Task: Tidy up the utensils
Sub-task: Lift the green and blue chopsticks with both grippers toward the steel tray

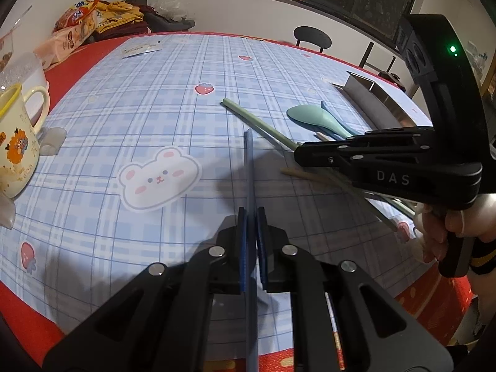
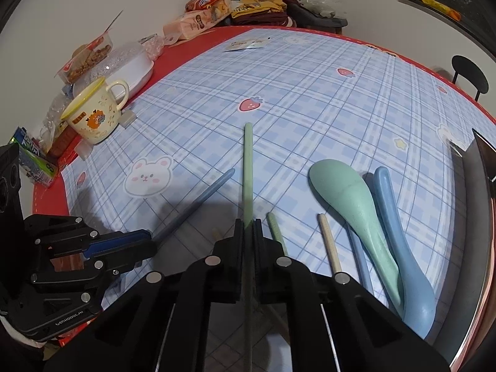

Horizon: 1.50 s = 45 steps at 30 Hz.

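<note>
Both claws are clenched, each on a single chopstick. Left gripper (image 1: 251, 217) pinches a blue chopstick (image 1: 249, 167) between its pads, the stick running straight ahead over the plaid tablecloth (image 1: 124, 130) toward the middle of the table; in the right wrist view the same blue stick (image 2: 198, 204) angles up from the left gripper (image 2: 148, 241) at the lower left. Right gripper (image 2: 248, 226) grips a green chopstick (image 2: 248, 161) that points forward, its far end near a printed strawberry. Just to the right of that gripper lie a second green chopstick (image 2: 276, 232), a beige chopstick (image 2: 328, 241) and another blue chopstick (image 2: 361, 260), all loose on the cloth. Beside them rest a green spoon (image 2: 341, 189) and a blue spoon (image 2: 400, 241), touching along their handles, bowls at opposite ends. A metal tray (image 2: 483, 186) sits at the right edge of the table, near the spoons. Farther off to the left stand a yellow-rimmed mug (image 2: 93, 114), a white lidded dish (image 2: 130, 65) and snack packets (image 2: 204, 9) against the wall.
</note>
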### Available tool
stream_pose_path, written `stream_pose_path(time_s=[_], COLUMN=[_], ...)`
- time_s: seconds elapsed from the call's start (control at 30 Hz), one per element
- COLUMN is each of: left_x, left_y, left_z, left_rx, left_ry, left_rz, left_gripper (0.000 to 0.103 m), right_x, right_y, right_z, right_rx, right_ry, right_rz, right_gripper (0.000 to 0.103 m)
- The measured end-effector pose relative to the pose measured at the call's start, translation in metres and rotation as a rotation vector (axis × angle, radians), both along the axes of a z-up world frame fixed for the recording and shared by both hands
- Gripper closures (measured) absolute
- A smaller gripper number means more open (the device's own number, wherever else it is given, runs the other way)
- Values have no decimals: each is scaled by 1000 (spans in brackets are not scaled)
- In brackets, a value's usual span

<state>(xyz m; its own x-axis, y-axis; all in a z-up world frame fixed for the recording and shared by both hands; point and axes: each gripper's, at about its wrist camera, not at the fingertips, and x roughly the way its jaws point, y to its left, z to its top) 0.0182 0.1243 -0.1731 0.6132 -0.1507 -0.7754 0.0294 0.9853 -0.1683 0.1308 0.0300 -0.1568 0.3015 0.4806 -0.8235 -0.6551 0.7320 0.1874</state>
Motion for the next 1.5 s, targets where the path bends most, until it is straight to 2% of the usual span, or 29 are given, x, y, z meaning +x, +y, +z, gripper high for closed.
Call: stream_pose_path(time_s=[0.1, 0.4, 0.5, 0.63, 0.73, 0.87, 1.03, 1.27, 1.5], left_x=[0, 0, 0, -6, -13, -20, -22, -19, -17], left_y=[-4, -26, -17, 8, 17, 15, 22, 10, 14], left_z=[0, 1, 2, 3, 6, 12, 13, 12, 13], left_rx=[28, 180, 122, -15, -67, -70, -116, -43, -39], left_ry=[-2, -9, -10, -27, -57, -106, -115, -89, -66], left_rz=[2, -7, 3, 65, 83, 81, 105, 86, 105], left_gripper=[91, 93, 93, 93, 93, 93, 93, 93, 93], right_x=[-5, -35, -42, -53, -58, -64, -66, -74, -72], right_y=[-9, -40, -52, -69, -79, -85, -99, -129, -164], right_z=[1, 13, 15, 16, 16, 22, 25, 24, 26], right_rx=[45, 178, 225, 251, 284, 303, 342, 366, 388], right_ry=[-1, -30, -29, -68, -78, -105, -98, -98, -110], right_rz=[-26, -73, -96, -128, -143, -143, -169, -223, -294], right_gripper=[97, 97, 97, 97, 97, 97, 97, 97, 97])
